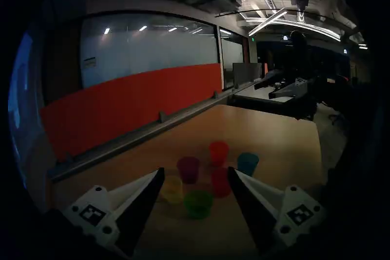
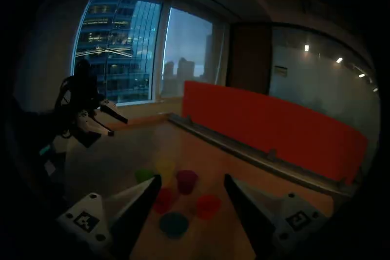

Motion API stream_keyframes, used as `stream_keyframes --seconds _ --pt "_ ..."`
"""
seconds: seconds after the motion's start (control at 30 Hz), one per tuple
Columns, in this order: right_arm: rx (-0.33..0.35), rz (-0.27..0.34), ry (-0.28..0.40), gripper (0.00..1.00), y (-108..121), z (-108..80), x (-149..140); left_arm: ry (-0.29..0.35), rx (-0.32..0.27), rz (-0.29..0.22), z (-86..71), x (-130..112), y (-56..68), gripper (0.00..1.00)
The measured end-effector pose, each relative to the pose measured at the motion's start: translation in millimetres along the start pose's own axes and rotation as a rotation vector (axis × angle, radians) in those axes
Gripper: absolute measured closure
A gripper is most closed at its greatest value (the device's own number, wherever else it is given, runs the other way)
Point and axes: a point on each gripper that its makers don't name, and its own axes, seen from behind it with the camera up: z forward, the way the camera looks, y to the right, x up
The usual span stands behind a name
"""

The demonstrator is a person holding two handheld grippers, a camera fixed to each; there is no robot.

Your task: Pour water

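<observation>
Left hand-held gripper [image 1: 195,170] is wide open and holds nothing. On the table [image 1: 287,148] just ahead of its fingers: yellow cup [image 1: 173,189], green cup [image 1: 198,204], purple cup [image 1: 188,169] and red cup [image 1: 220,183]. Orange cup [image 1: 219,152] and teal cup [image 1: 247,163] stand behind those, all close together. Right hand-held gripper [image 2: 192,177] is also wide open and empty, facing the same cluster with the teal cup nearest. Red partition [image 1: 136,99] runs along the table edge, left of the left hand-held gripper.

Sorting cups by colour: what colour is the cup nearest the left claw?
Green; the cup shows best in the left gripper view.
</observation>
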Motion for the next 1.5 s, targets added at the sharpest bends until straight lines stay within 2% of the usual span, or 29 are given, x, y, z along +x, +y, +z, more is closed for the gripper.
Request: stream_keyframes --seconds 0.33,0.8,1.17,1.5 --pt "0.017 -0.02 -0.06 0.01 -3.9 6.2 -23.7 -0.045 -0.018 -0.001 9.8 -23.4 3.9 0.04" --pt "0.041 -0.045 -0.141 0.01 -15.3 20.8 -67.9 -0.116 -0.049 -0.01 23.1 -64.6 17.9 0.04" --pt "0.053 -0.039 -0.197 0.02 -21.1 27.9 -104.2 -0.169 -0.045 -0.026 27.1 -96.0 18.1 0.04" --pt "0.066 -0.039 -0.243 0.02 -27.5 30.6 -133.9 -0.2 -0.044 -0.032 29.0 -114.2 20.0 0.04"
